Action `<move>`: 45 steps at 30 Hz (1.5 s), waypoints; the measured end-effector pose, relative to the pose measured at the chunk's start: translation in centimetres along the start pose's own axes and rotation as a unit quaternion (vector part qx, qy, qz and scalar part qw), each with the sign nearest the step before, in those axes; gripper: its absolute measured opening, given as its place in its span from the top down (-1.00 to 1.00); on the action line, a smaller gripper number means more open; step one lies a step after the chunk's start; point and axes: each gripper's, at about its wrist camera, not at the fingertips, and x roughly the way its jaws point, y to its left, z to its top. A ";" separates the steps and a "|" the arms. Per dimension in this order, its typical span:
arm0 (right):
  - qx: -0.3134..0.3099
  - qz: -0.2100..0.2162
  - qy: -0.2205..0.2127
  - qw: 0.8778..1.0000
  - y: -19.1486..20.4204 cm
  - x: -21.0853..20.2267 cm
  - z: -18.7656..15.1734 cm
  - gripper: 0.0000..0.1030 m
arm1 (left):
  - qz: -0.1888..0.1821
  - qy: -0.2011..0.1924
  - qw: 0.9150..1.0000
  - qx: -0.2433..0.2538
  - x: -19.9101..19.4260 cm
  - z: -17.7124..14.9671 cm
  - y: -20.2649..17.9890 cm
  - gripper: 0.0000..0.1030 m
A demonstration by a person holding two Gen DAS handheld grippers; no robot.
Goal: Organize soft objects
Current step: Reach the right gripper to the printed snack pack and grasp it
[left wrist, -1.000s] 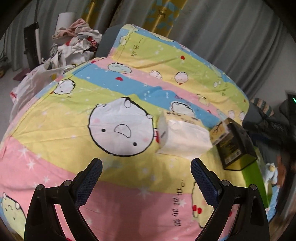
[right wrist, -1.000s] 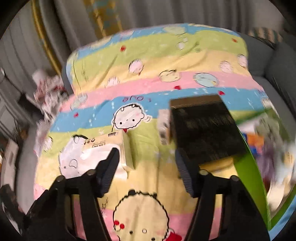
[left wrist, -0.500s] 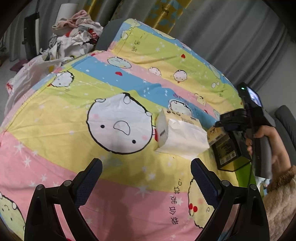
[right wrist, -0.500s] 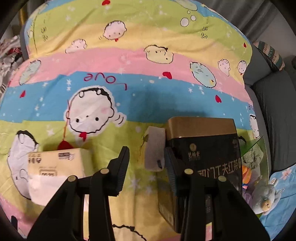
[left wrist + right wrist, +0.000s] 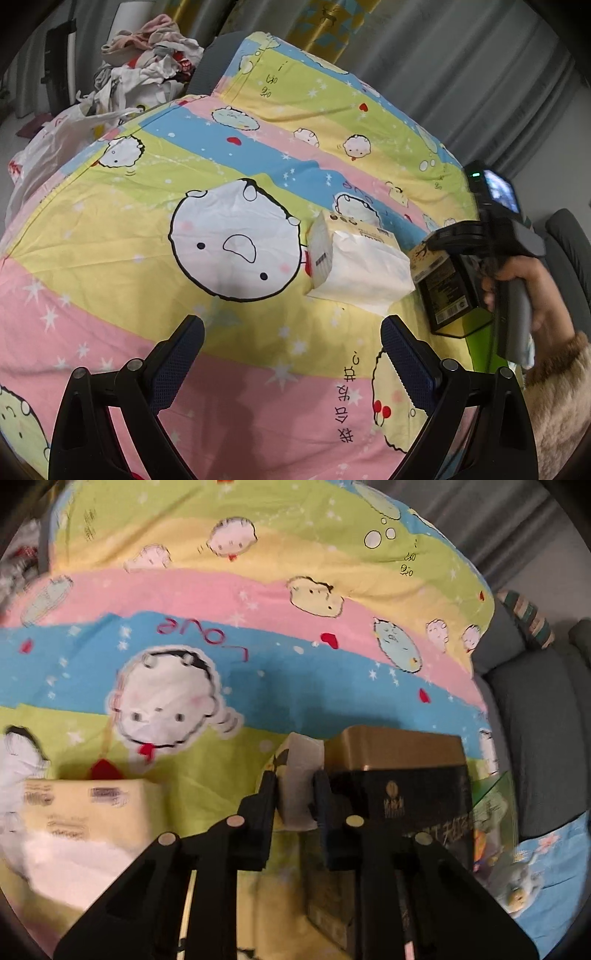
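On a striped cartoon bedsheet (image 5: pixel 122 266), the right gripper (image 5: pixel 295 794) is closing on a small tissue pack (image 5: pixel 297 775) beside a black box (image 5: pixel 402 794). The left gripper (image 5: pixel 291 354) hangs open and empty, a large tissue pack (image 5: pixel 360 269) at its 1 o'clock.

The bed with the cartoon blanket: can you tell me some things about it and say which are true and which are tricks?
1. The left gripper is holding the tissue pack. False: it is open, with only blanket between its fingers.
2. A small packet sits between the right gripper's closing fingers. True.
3. The black tin has a gold lid. True.
4. The tissue pack is stacked on the black tin. False: it lies on the blanket beside it.
5. A pile of clothes sits beyond the bed. True.
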 end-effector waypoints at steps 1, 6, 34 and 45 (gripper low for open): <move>0.002 0.010 -0.012 1.000 -0.1 -1.1 -0.4 0.64 | -0.001 -0.001 1.000 0.000 0.0 0.0 0.0 -0.87; 0.036 0.159 -0.067 0.984 -1.8 -7.8 -4.9 0.62 | 0.000 0.007 1.000 -0.009 0.3 -0.1 0.1 -0.87; 0.102 0.350 -0.046 0.930 -1.0 -3.7 -16.8 -0.48 | -0.040 0.057 0.996 0.052 3.6 -3.8 -5.3 -0.70; 0.101 0.402 0.011 0.910 0.9 -0.9 -17.7 -0.09 | -0.046 0.107 0.990 0.084 6.8 -6.0 -7.1 0.02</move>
